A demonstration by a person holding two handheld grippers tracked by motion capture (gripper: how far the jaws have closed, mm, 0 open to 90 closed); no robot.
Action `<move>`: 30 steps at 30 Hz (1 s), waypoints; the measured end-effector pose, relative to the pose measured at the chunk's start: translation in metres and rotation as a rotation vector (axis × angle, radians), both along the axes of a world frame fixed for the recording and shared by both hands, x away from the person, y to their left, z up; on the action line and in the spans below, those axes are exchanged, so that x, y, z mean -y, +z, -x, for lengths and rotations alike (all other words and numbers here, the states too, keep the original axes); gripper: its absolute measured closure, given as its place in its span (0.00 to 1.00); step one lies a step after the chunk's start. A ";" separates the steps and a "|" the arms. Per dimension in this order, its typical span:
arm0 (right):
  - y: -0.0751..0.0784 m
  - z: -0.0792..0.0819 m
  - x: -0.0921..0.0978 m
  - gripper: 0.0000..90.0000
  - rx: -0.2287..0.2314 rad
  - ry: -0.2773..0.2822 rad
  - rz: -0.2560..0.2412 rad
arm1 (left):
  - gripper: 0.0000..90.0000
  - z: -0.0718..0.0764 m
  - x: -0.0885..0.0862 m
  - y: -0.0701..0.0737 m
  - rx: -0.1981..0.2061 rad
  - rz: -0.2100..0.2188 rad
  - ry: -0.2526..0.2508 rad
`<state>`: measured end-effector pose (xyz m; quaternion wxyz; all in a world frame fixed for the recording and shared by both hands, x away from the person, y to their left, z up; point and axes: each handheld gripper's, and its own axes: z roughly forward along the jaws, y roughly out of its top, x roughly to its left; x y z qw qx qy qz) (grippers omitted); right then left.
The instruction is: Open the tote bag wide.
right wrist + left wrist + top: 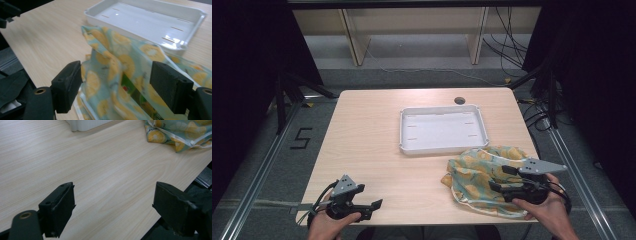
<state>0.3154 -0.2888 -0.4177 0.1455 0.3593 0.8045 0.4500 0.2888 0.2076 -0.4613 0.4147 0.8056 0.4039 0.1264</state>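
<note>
Fingers (66, 86) of the right gripper (120, 87) stood wide apart, straddling a raised fold of the cloth (112, 62) but not yet pinching it. Cloth lay crumpled at the table's (377, 150) near right corner, just beside the tray (404, 127) (empty). Left gripper (113, 207) was open too, holding nothing, well apart. Looked like the grasp step; next move: close on that fold.
</note>
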 end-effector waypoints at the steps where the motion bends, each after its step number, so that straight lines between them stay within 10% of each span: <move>1: 0.000 0.000 0.000 0.29 0.000 0.000 0.000 | 0.18 0.000 0.000 0.000 0.000 0.000 0.000; 15: -0.003 -0.037 -0.067 0.37 -0.005 0.178 0.150 | 0.18 -0.001 0.001 -0.001 0.005 -0.003 -0.008; 30: -0.020 -0.066 -0.113 0.90 -0.074 0.220 0.265 | 0.18 0.000 0.001 0.000 0.012 -0.007 -0.018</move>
